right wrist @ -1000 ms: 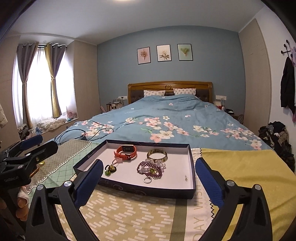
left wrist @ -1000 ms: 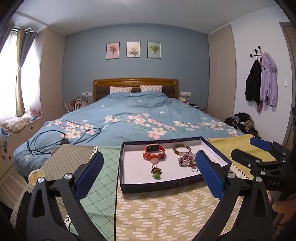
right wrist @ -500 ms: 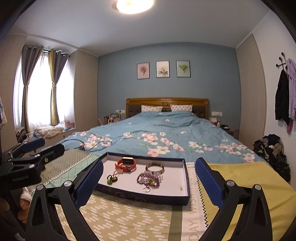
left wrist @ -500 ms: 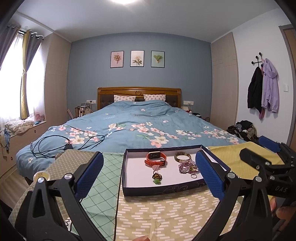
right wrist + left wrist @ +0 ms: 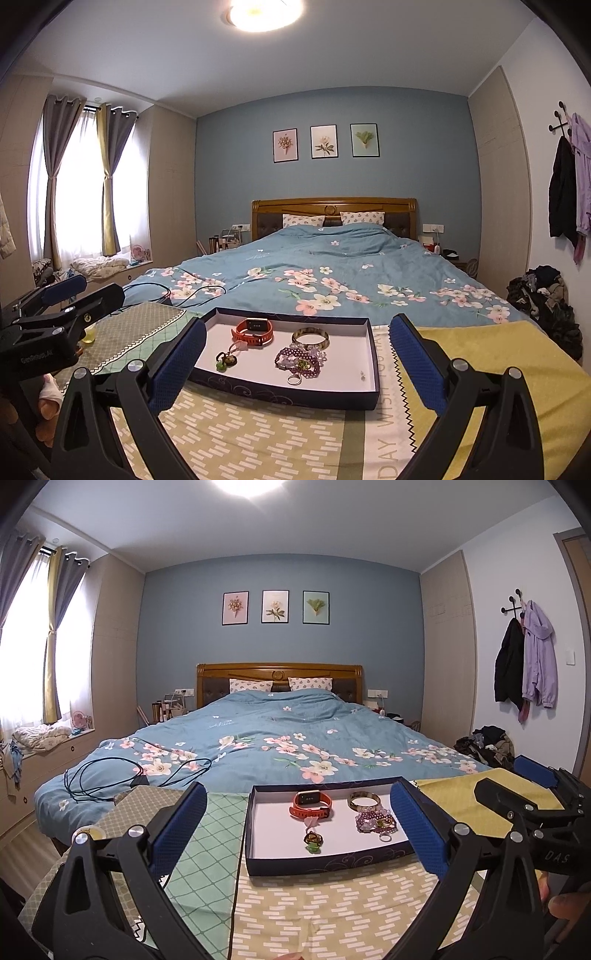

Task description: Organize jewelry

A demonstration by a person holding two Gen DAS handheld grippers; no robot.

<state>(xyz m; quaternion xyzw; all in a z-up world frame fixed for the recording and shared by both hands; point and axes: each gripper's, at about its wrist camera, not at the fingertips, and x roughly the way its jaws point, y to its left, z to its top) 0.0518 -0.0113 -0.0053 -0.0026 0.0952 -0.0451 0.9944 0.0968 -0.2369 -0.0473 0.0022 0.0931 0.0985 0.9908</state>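
A dark blue shallow box (image 5: 325,864) (image 5: 280,393) with a white floor sits on a patterned cloth. In it lie an orange watch band (image 5: 311,804) (image 5: 253,331), a gold bangle (image 5: 363,799) (image 5: 310,338), a purple bead bracelet (image 5: 375,821) (image 5: 298,362), a small ring (image 5: 384,837) (image 5: 294,379) and a green charm (image 5: 313,842) (image 5: 225,361). My left gripper (image 5: 297,834) is open and empty, short of the box. My right gripper (image 5: 295,365) is open and empty, also short of the box. Each gripper shows at the side of the other's view.
The cloth-covered table (image 5: 258,443) stands at the foot of a bed with a blue flowered quilt (image 5: 280,746). Black cables (image 5: 110,779) lie on the bed's left. A small round tin (image 5: 86,834) sits at the table's left edge. Clothes are piled at the right wall (image 5: 546,295).
Both cameras have tilted up and pulled back a little, so the box sits lower and smaller in view. Both grippers stay open and the jewelry has not moved.
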